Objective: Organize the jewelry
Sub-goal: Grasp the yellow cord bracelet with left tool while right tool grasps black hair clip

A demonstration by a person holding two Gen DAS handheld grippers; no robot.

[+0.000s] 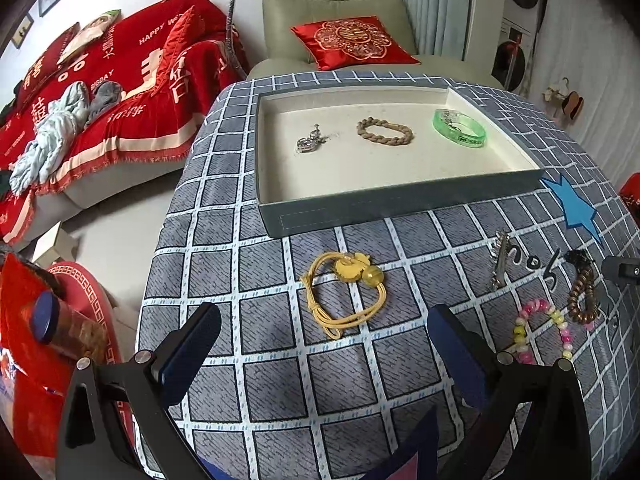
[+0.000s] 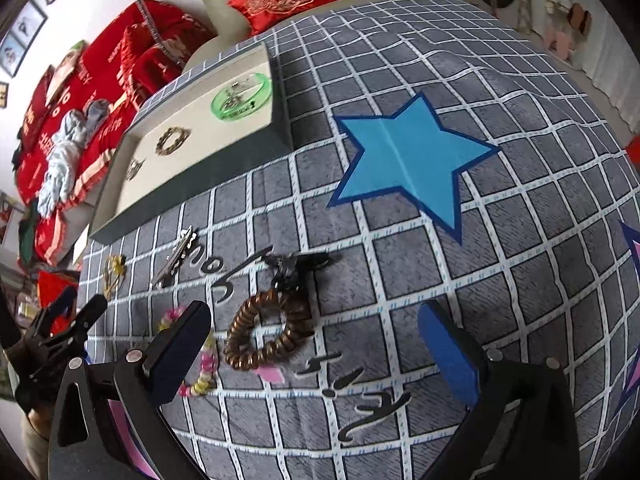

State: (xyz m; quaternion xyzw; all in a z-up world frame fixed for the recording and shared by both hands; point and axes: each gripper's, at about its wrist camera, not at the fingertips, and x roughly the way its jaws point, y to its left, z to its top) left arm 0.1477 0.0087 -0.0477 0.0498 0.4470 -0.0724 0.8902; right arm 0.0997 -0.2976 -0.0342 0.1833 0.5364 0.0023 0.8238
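A grey checked cloth [image 1: 360, 380] is covering the table, and a shallow tray [image 1: 400, 200] is sitting on its far half. Inside the tray a silver pendant [image 1: 310, 142] is lying at the left, a braided bracelet [image 1: 385, 131] in the middle and a green bangle [image 1: 460, 128] at the right, each apart from the others.

On the near cloth, a yellow hair tie [image 1: 344, 292] is lying just in front of the tray. Further right, a silver clip [image 1: 500, 260] is resting near a bead bracelet [image 1: 544, 332] and a brown coil tie [image 2: 268, 332] with a black ornament at its far end. A blue star [image 2: 408, 160] is printed on the cloth right of the tray.

The left gripper [image 1: 324, 344] is hanging released above the cloth, jaws spread wide, with the yellow hair tie just beyond and between its fingers, untouched.

The right gripper [image 2: 316, 340] is likewise standing fully spread and holding nothing; the coil tie is lying between its fingers, closer to the left one, and the bead bracelet is partly hidden behind that finger.
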